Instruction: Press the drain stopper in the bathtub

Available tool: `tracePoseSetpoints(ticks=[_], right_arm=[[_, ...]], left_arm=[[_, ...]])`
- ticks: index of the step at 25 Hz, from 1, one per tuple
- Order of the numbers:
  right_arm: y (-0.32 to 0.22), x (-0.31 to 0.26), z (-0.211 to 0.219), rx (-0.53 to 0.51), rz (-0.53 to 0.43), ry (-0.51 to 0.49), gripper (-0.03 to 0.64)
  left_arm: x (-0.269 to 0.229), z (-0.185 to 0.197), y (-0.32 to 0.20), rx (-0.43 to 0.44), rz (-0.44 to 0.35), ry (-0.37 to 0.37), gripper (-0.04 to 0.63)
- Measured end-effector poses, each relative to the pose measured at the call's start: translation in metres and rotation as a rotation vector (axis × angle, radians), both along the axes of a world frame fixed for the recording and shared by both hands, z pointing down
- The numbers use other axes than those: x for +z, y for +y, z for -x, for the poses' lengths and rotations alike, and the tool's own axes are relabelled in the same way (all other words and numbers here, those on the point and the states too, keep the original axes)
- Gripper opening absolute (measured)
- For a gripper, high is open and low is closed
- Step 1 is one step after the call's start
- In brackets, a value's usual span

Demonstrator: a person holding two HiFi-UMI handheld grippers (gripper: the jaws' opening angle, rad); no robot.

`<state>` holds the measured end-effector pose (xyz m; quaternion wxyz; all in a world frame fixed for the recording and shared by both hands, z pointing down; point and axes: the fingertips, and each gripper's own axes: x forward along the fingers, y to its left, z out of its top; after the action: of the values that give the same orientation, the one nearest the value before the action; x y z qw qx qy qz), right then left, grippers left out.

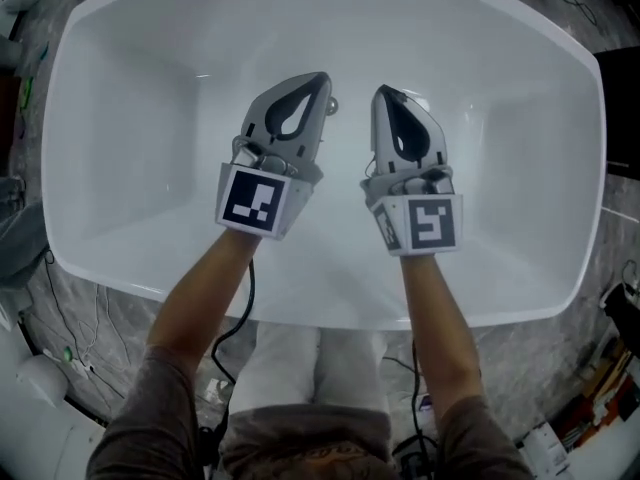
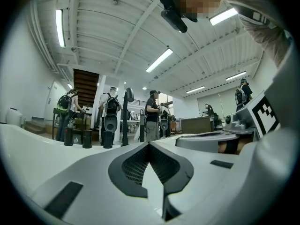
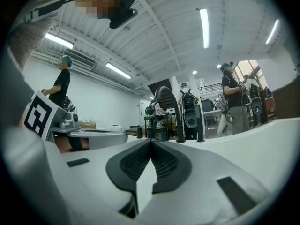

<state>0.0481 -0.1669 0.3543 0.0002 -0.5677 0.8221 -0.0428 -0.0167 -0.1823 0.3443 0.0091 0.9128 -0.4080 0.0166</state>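
Approach step here: over the glossy white moulded bathtub, the grey plastic left gripper and right gripper hover, each with ribbed jaws pressed together on nothing. The small round chrome drain stopper peeks out just beside the left tip. Next, I'd say, that closed tip must drop squarely onto it.

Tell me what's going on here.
A person holds a gripper in each hand over a white bathtub. The left gripper and right gripper are both shut and empty, side by side above the tub floor. What looks like the drain stopper, a small metal piece, shows just beside the left gripper's tip. Neither gripper appears to be pressing it yet.
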Motion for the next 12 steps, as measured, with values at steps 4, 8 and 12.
tracePoseSetpoints(ticks=[4, 8, 12], right_arm=[[-0.012, 0.032, 0.0, 0.004, -0.001, -0.009, 0.003], [-0.022, 0.068, -0.005, 0.008, 0.025, -0.031, 0.003], [-0.031, 0.109, -0.001, 0.01, 0.049, -0.039, 0.003]], left_arm=[[0.035, 0.001, -0.009, -0.004, 0.01, -0.006, 0.002], [0.07, -0.001, -0.023, -0.033, 0.03, -0.005, 0.002], [0.102, -0.005, -0.032, -0.022, 0.035, -0.02, 0.002]])
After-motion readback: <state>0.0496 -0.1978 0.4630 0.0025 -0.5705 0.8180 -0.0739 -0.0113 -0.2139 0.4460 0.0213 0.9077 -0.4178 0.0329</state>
